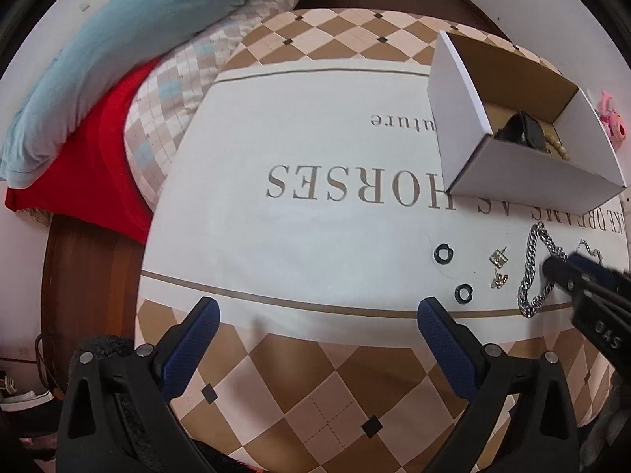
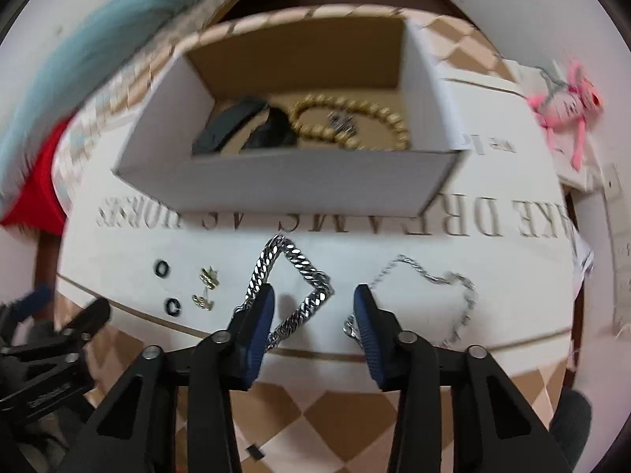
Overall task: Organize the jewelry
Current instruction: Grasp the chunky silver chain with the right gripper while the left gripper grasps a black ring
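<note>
A thick silver chain [image 2: 303, 272] lies in a loop on the white cloth before a white cardboard box [image 2: 276, 185]. My right gripper [image 2: 315, 297] points down over it, its jaws partly apart, one side of the loop between them and no pad pressing on it. To its right lies a thin silver chain [image 2: 445, 278]; to its left, two gold earrings [image 2: 209, 276] and two black rings [image 2: 162, 268]. The box holds a black strap [image 2: 232, 124] and a gold bead bracelet [image 2: 388, 118]. My left gripper [image 1: 317, 309] stands wide open over bare cloth, left of the rings [image 1: 443, 254].
The round table's patterned cloth [image 1: 315, 374] ends close below both grippers. A bed with a blue duvet [image 1: 118, 47] and a red cloth [image 1: 90, 165] lies to the left. A pink toy [image 2: 568, 106] sits at the right, beyond the box.
</note>
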